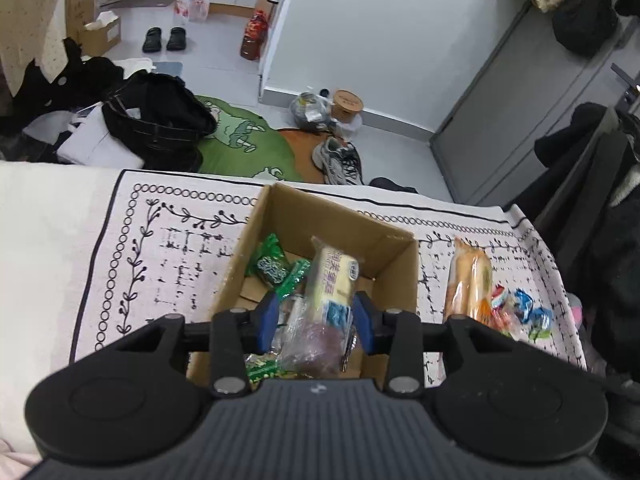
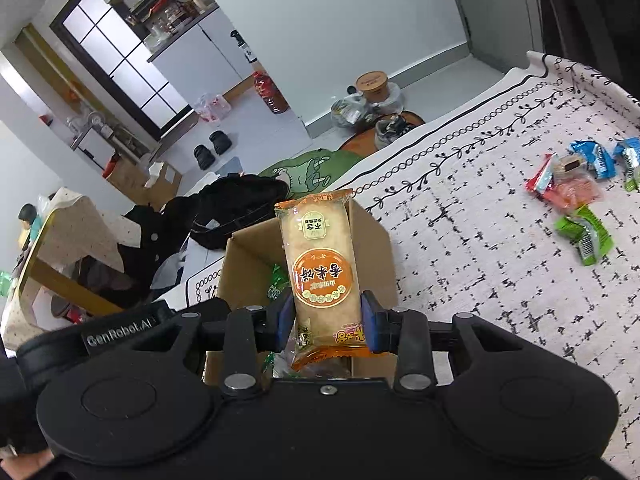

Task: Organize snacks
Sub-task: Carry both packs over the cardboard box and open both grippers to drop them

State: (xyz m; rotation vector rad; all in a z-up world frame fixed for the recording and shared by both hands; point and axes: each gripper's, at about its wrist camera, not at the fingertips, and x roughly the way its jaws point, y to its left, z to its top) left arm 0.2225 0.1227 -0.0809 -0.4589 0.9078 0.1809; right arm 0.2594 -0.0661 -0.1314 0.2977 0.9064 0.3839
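A: Left side first. The left gripper [image 1: 316, 320] is over the box [image 1: 396, 268], jaws narrow, with a yellow pack [image 1: 334, 280] standing between the blue pads [image 1: 267, 320]. Long axis runs six to twelve, straight out from the jaws and down into the box.

B: Gripped or let go?

A: The pads sit right against it, so I call it held, though loosely; it looks ready to drop. Under it the box already has green packs [image 1: 276, 268] at ten o'clock and clear wrappers [image 1: 308, 344] near the bottom edge.

B: And outside the box?

A: An orange pack [image 1: 470, 280] lies on the cloth [image 1: 168, 248] at three o'clock, small sweets [image 1: 520, 312] just beyond it.

B: Over to the right hand.

A: The right gripper [image 2: 328, 320] has its jaws narrow and clamped on the orange pack [image 2: 320, 264], long axis again six to twelve, top end tipped toward eleven. The box [image 2: 248, 264] lies directly behind and below it.

B: So both are above the box?

A: Looks like it; a release from either should land inside. More sweets [image 2: 576, 188] wait at two o'clock on the cloth [image 2: 460, 240], well apart from the box, nearer the right hand.
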